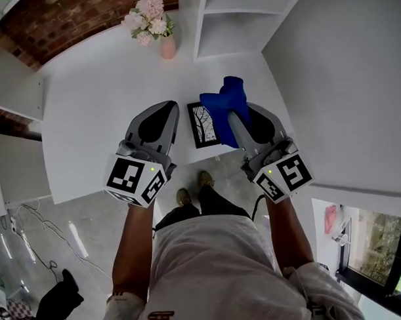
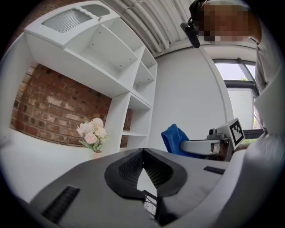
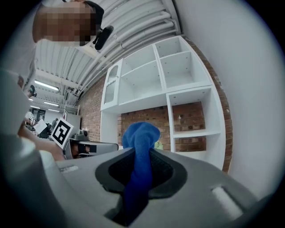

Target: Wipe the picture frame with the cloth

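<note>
A black picture frame [image 1: 203,124] with a tree print lies flat on the white table [image 1: 100,100], near its front edge. My right gripper [image 1: 236,114] is shut on a blue cloth [image 1: 225,103], which bunches over the frame's right side. In the right gripper view the cloth [image 3: 140,147] stands up between the closed jaws of the right gripper [image 3: 141,153]. My left gripper [image 1: 166,111] hovers just left of the frame, shut and empty. In the left gripper view the left gripper [image 2: 142,155] has its jaws together, and the cloth [image 2: 172,139] shows to the right.
A pink vase of pale flowers [image 1: 154,23] stands at the table's back. A white shelf unit [image 1: 238,23] rises at the back right beside a brick wall [image 1: 64,26]. A white wall runs along the right. The person's shoes [image 1: 193,189] show below the table's front edge.
</note>
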`<act>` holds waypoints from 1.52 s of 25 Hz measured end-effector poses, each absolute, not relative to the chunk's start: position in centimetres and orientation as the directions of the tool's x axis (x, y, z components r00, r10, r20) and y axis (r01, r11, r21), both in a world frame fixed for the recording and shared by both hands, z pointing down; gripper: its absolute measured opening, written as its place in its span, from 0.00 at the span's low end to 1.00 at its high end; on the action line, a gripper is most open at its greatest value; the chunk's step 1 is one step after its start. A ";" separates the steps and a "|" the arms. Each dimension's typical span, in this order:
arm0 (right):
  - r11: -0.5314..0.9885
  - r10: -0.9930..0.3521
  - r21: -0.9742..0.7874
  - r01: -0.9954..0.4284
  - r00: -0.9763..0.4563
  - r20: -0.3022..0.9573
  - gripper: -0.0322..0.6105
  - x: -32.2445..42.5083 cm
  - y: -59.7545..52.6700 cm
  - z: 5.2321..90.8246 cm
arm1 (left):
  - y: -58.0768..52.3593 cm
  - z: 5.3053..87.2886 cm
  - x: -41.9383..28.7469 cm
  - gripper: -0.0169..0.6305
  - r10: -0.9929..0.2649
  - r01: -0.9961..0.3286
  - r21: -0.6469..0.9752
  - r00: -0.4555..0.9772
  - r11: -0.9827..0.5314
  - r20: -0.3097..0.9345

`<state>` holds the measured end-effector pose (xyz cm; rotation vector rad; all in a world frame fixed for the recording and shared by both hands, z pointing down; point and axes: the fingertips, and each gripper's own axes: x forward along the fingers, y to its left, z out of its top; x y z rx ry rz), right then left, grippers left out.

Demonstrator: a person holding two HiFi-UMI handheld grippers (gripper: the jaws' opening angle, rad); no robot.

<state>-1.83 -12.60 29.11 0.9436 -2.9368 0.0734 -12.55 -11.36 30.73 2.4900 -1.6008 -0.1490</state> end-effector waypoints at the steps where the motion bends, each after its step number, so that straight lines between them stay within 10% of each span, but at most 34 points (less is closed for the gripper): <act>1: 0.814 -0.577 -0.033 -0.580 -0.814 0.072 0.17 -1.7 -13.1 29.3 | -11.8 31.0 -12.4 0.03 -0.912 -0.895 0.204 0.410 -0.397 0.023; 19: 0.855 -0.476 -0.139 -0.500 -0.862 0.174 0.17 -2.0 -19.4 33.6 | -17.3 38.0 -11.9 0.04 -0.913 -0.944 0.244 0.289 -0.222 0.289; 38: 0.781 -0.442 -0.152 -0.605 -0.708 0.550 0.17 -5.7 -20.0 44.5 | -16.9 51.9 -10.8 0.32 -0.600 -0.937 0.275 0.349 -0.215 0.720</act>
